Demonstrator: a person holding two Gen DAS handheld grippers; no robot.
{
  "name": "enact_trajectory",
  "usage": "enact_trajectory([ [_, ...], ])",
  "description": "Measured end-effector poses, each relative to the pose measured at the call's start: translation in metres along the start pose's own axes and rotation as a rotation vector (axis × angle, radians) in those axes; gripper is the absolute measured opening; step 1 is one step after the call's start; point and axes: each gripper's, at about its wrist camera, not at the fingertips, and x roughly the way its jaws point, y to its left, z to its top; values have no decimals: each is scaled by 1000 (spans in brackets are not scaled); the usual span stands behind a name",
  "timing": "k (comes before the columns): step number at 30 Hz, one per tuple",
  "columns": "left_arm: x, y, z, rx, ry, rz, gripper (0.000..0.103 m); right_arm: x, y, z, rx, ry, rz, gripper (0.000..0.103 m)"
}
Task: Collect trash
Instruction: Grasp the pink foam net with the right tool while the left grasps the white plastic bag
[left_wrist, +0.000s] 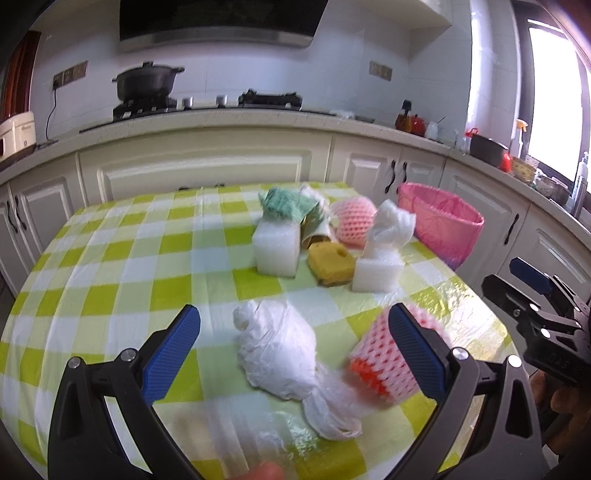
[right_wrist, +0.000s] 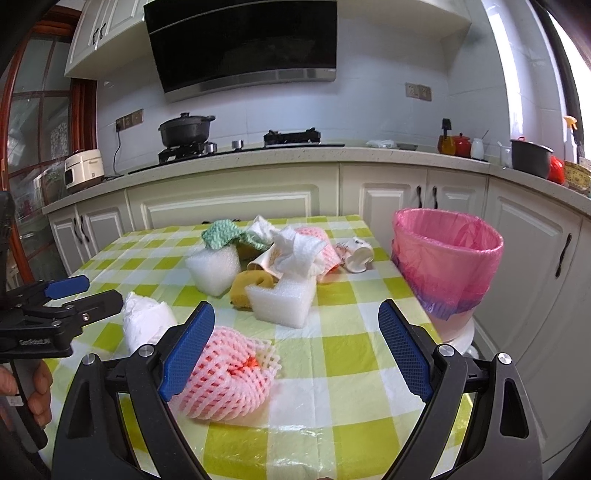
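Both grippers wide open, empty — table's near half.
Left gripper over white plastic bag; right gripper beside pink foam net; bare checked tablecloth to the pink-lined bin at the table's right edge.

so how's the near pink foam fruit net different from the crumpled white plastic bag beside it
The pink foam fruit net is an open mesh of diamond holes with something red-orange showing inside; the crumpled white plastic bag is smooth, wrinkled film. The net keeps a rounded, puffed shape, while the bag is slumped, with a twisted tail trailing toward the camera. Both lie loose on the green checked tablecloth, ungripped, outside the pink-lined bin.
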Motion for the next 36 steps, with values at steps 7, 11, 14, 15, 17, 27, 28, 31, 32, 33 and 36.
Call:
enact_trajectory([
  [7, 25, 23, -11, -41, 103, 1, 98, 15, 18, -11, -44, 85, 69, 85],
  [11, 33, 27, -11, -43, 127, -6, 92, 23, 30, -16, -69, 126, 98, 85],
  [14, 39, 29, -10, -42, 140, -9, 87, 29, 38, -21, -90, 165, 105, 85],
  [15, 41, 29, -10, -42, 145, -10, 86, 31, 39, -21, -94, 179, 107, 85],
  [17, 45, 30, -10, -40, 158, -15, 82, 39, 43, -25, -103, 215, 111, 85],
  [27, 70, 30, -15, -44, 230, -54, 59, 60, 57, -34, -122, 297, 199, 56],
  [28, 73, 30, -16, -46, 238, -62, 49, 62, 57, -35, -122, 307, 212, 48],
  [31, 75, 29, -15, -42, 241, -70, 44, 65, 58, -36, -125, 313, 231, 39],
  [32, 75, 29, -14, -38, 241, -70, 42, 66, 56, -36, -121, 312, 236, 38],
  [33, 74, 28, -13, -36, 240, -68, 42, 66, 55, -35, -117, 310, 237, 37],
  [36, 73, 25, -7, -31, 230, -68, 40, 66, 49, -31, -101, 305, 244, 33],
])
